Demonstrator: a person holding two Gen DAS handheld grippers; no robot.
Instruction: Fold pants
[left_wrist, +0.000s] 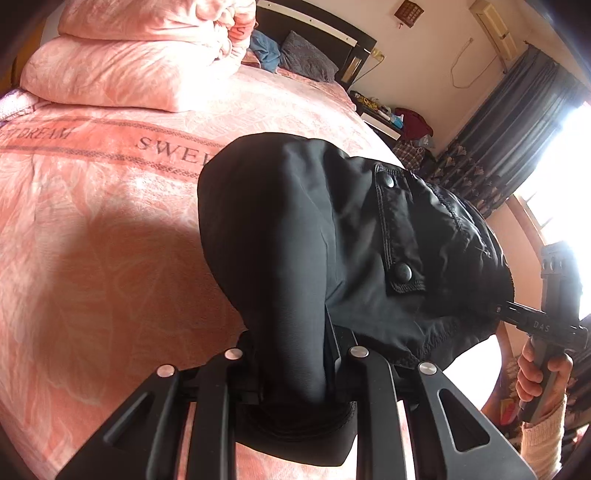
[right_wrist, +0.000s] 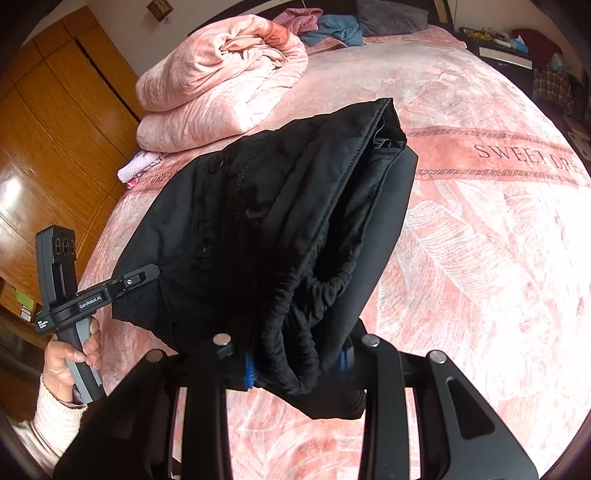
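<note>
Black pants (left_wrist: 332, 236) hang bunched and folded over between my two grippers, above the pink bedspread. A pocket flap with two metal snaps faces the left wrist view. My left gripper (left_wrist: 295, 373) is shut on one side of the fabric; it also shows in the right wrist view (right_wrist: 147, 275) at the pants' left edge. My right gripper (right_wrist: 295, 365) is shut on the elastic waistband (right_wrist: 306, 306); it also shows in the left wrist view (left_wrist: 498, 308) at the pants' right edge.
The pink "SWEET DREAM" bedspread (right_wrist: 480, 240) lies below. A folded pink quilt (right_wrist: 221, 81) is stacked at the far side, with blue clothes (right_wrist: 332, 29) and a grey pillow (right_wrist: 391, 16) by the headboard. A wooden wardrobe (right_wrist: 48, 140) stands on the left.
</note>
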